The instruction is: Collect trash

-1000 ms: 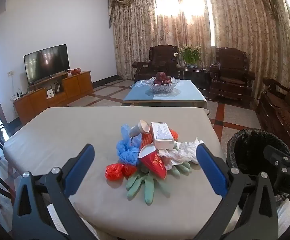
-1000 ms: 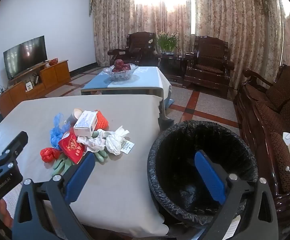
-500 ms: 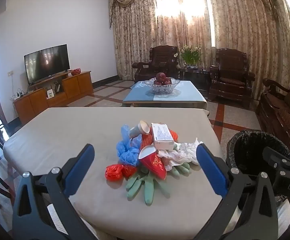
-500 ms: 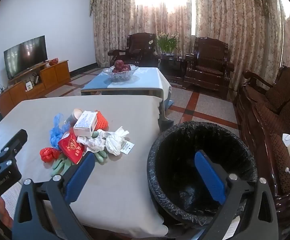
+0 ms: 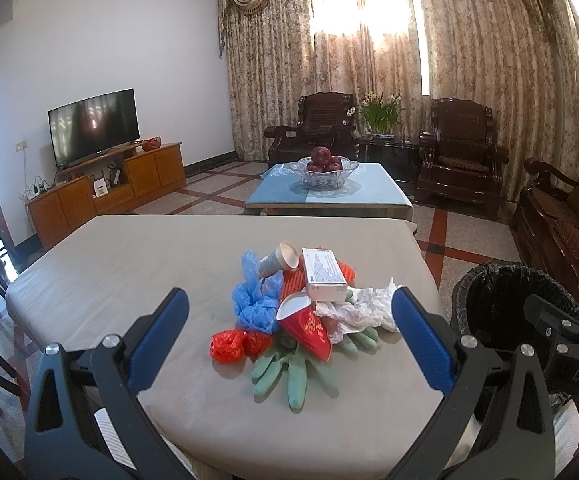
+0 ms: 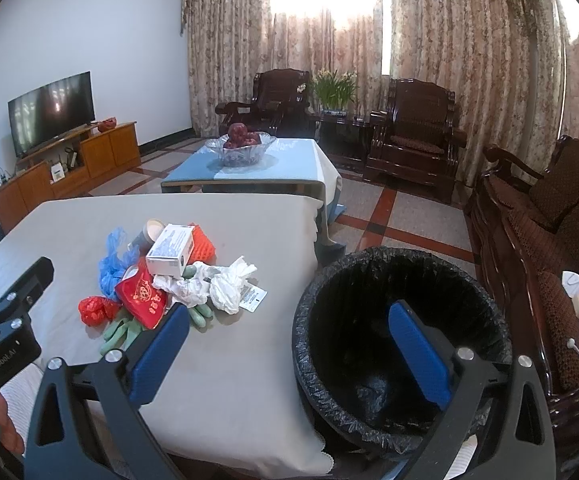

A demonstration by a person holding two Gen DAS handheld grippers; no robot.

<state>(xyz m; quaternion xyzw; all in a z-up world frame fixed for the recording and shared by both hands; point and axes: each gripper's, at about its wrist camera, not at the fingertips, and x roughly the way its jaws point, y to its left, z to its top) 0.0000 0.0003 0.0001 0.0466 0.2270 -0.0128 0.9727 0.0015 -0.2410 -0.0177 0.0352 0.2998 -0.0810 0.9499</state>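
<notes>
Legible markings, left to right: in my right wrist view the housing of my left gripper (image 6: 9, 320) sits at the left edge and carries white lettering that appears to read "GenRobot.AI"; in my left wrist view the housing of my right gripper (image 5: 561, 344) sits at the right edge with the letters "DAS" visible, the rest cut off. The red packet (image 5: 307, 330) bears gold characters I cannot read, and the white box (image 5: 324, 274) has fine print too small to resolve. My left gripper (image 5: 289, 336) has its jaws spread wide and holds nothing; both blue pads are clear of every item. The trash pile lies on the grey table (image 5: 129, 264) ahead of and between these jaws: a red plastic bag (image 5: 233, 344) nearest the left pad, green rubber gloves (image 5: 289, 368) closest to me, a blue plastic bag (image 5: 255, 300) and a paper cup (image 5: 279, 258) farther ahead, crumpled white tissue (image 5: 361, 308) just ahead of the right pad. My right gripper (image 6: 289, 344) is likewise wide open and empty. Its left pad sits over the table edge near the gloves (image 6: 121, 330); its right pad shows against the interior of the black-lined trash bin (image 6: 329, 320), which stands on the floor just beside the table.
</notes>
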